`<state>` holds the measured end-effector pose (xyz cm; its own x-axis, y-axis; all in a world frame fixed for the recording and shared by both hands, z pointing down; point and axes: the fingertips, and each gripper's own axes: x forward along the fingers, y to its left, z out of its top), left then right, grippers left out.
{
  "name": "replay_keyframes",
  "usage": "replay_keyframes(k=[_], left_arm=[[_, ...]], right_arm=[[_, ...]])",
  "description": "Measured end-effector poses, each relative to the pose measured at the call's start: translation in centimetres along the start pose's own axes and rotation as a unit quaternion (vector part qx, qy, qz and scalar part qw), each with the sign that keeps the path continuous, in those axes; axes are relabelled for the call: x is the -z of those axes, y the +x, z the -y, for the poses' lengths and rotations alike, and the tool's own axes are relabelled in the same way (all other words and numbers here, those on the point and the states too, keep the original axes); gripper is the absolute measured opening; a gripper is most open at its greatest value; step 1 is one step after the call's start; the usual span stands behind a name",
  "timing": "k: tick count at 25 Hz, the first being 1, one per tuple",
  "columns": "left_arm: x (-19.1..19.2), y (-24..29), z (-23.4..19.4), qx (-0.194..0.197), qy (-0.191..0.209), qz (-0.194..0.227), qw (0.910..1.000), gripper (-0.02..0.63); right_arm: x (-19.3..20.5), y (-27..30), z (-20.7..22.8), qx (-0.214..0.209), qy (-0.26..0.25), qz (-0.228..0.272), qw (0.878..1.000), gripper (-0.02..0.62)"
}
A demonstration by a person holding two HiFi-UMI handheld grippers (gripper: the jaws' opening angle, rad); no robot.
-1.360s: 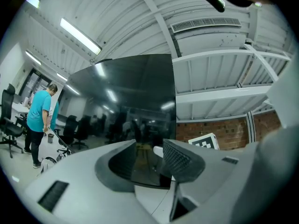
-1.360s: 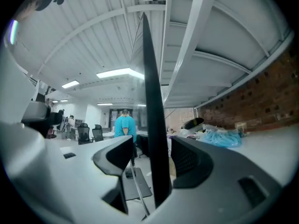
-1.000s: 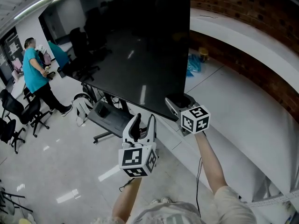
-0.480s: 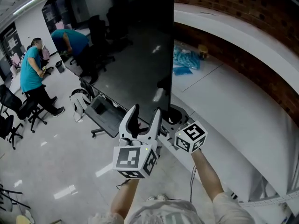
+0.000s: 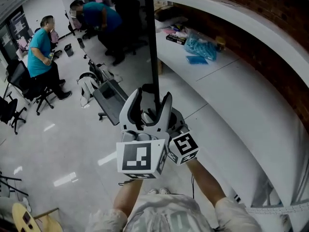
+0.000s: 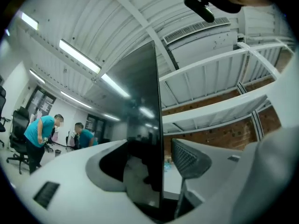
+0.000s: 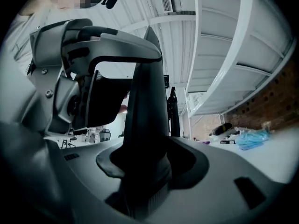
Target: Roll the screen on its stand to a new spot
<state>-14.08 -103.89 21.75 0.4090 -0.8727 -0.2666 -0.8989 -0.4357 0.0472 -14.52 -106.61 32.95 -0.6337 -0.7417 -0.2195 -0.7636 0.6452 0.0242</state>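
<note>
White ribbed fingers (image 6: 187,160) of the left gripper (image 5: 152,94) stand apart and are widening either side of the thin bottom edge of the large black flat screen (image 6: 140,106), pads clear of the glass. Just behind, the right gripper (image 7: 147,139) is easing its jaws apart. Its fingers merge into one dark tapered shape in its own view, so whether they press on anything cannot be made out. The screen, seen edge-on from above, rises on its black wheeled stand (image 5: 110,101) on the glossy pale floor (image 5: 63,144), beside a long white curved counter (image 5: 231,86) below a red brick wall (image 5: 275,18). A crumpled blue plastic bag (image 5: 200,47) lies on the counter. Two people in teal shirts (image 5: 41,47) are well apart from the screen.
</note>
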Motion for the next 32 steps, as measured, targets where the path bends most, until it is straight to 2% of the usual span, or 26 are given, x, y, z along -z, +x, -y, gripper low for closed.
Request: replay_keyframes(k=[5, 8, 13, 25, 32], left_arm=[[-0.4, -0.7, -2.6, -0.030, 0.019, -0.019, 0.9992, 0.282], [-0.3, -0.8, -3.0, -0.029, 0.029, -0.027, 0.9988, 0.282], [-0.5, -0.3, -2.9, -0.027, 0.078, -0.043, 0.9957, 0.285], [-0.2, -0.5, -2.9, -0.039, 0.071, -0.038, 0.9960, 0.268], [-1.6, -3.5, -4.0, -0.022, 0.059, -0.031, 0.9975, 0.264]], right_arm=[[0.1, 0.3, -2.2, 0.012, -0.007, -0.001, 1.000, 0.207], [0.1, 0.4, -2.6, 0.018, -0.014, -0.005, 1.000, 0.207], [0.3, 0.5, -2.8, 0.027, -0.028, -0.016, 0.999, 0.206], [0.6, 0.2, -2.4, 0.032, -0.027, -0.010, 0.999, 0.201], [-0.5, 0.2, -6.1, 0.034, -0.034, -0.002, 0.999, 0.202]])
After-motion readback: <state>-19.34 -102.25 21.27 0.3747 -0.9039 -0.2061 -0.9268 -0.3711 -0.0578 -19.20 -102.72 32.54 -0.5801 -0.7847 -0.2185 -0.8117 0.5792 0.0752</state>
